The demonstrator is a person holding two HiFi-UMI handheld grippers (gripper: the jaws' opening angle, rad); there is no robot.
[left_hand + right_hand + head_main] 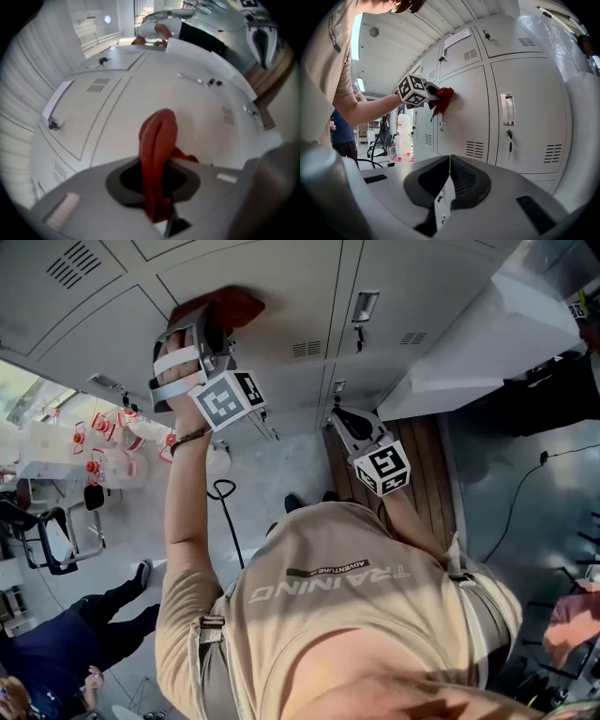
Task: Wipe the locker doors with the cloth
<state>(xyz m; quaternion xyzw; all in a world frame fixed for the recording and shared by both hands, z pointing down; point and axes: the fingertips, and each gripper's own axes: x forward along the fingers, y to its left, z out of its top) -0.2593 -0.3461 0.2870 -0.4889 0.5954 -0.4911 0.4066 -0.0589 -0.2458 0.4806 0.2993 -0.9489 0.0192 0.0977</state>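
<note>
cloth [442, 101]: red, bunched, pinched in the left gripper. It is pressed against a grey locker door [466, 108], near that door's left edge and just above its small handle [442, 121].
cloth, left gripper view: a folded red lobe [157, 150] stands up out of the jaws, with the door face [187, 108] right behind it.
left gripper [211, 324]: jaws clamped on the cloth, arm raised and stretched out to the door. Its marker cube [228, 399] faces the head camera.
right gripper [450, 176]: jaws together, nothing between them. Held low, well apart from the cloth and aimed at the lockers. Not touching any door.
right gripper, head view: it sits right of the left one [352, 423], with its marker cube [382, 468] just below.
lockers: a bank of grey doors, each with vent slots [474, 149] low down.
next door right: chrome recessed handle [508, 108], with a key [509, 140] in the lock beneath it.
upper door: white paper label [457, 37] stuck near its top.
person: beige T-shirt [328, 615], leaning towards the lockers.
floor, left: clear jugs with red caps [112, 451], a black office chair [47, 540], and a black cable loop [225, 491].
background: a second person in dark blue [56, 652] at lower left, well clear of the lockers.
wood planks [422, 465]: a strip below the lockers, beside the right gripper.
</note>
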